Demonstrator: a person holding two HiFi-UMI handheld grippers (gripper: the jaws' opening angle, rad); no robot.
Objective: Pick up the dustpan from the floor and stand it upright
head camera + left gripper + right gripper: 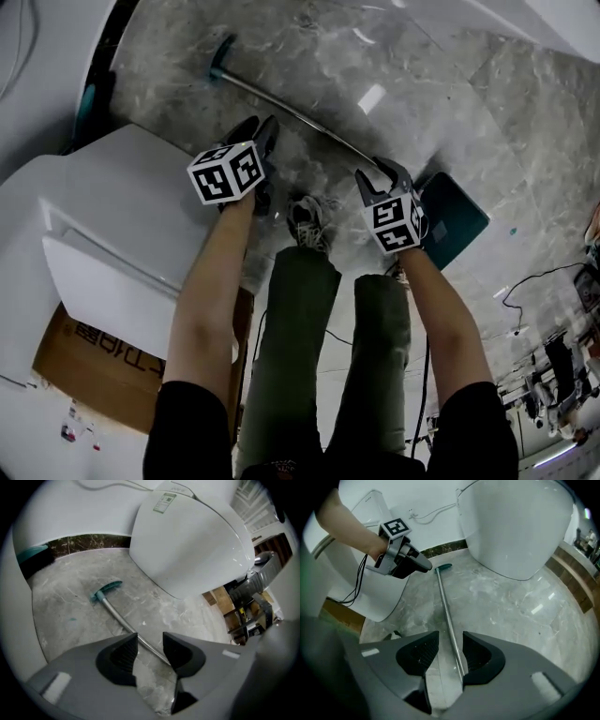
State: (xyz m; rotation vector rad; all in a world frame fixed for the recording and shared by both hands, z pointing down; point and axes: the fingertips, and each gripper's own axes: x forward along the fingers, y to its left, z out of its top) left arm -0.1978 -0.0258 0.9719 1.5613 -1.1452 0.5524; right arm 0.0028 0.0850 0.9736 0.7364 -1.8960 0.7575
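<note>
We see one dustpan [457, 223] flat on the floor [422, 84] under two grippers, the left gripper [150, 649] and right gripper [450, 651] both open, its one metal handle [445, 606] showing between each pair of fingers, ungripped.

The dustpan [457, 221] lies on the floor [422, 84] at three o'clock, its handle [281, 105] running toward eleven o'clock; a cardboard box [94, 361] sits at eight.

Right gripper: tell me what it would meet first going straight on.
Probably the dustpan's metal handle, lying on the floor in line with its open jaws; depth is unclear.
</note>
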